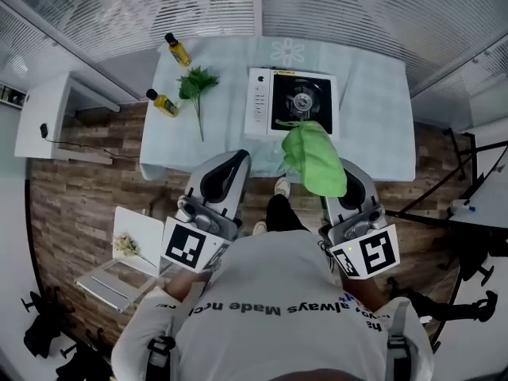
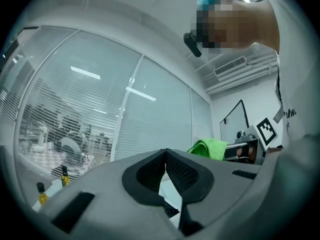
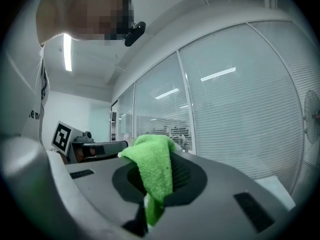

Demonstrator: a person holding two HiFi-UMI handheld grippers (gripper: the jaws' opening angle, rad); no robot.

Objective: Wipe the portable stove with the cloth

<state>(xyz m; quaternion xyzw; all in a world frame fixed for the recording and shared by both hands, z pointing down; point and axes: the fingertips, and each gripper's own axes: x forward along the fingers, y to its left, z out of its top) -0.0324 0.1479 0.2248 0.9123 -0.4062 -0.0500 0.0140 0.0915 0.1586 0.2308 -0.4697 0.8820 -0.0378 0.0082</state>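
Green cloth point(image 1: 314, 157) sits just right of centre in the head view, bunched and draped. It's pinched in the right gripper point(image 3: 158, 183), jaws clamped on the fabric, a fold flopping over the top. Just above it in frame lies the portable stove point(image 1: 291, 101), black burner plate and white control strip, flat on the pale surface point(image 1: 373, 109). The left gripper point(image 2: 165, 159) at lower left has its jaws pressed together with nothing between them. In the upper left are two oil bottles point(image 1: 178, 50) point(image 1: 162, 102) and a leafy sprig point(image 1: 196, 86).
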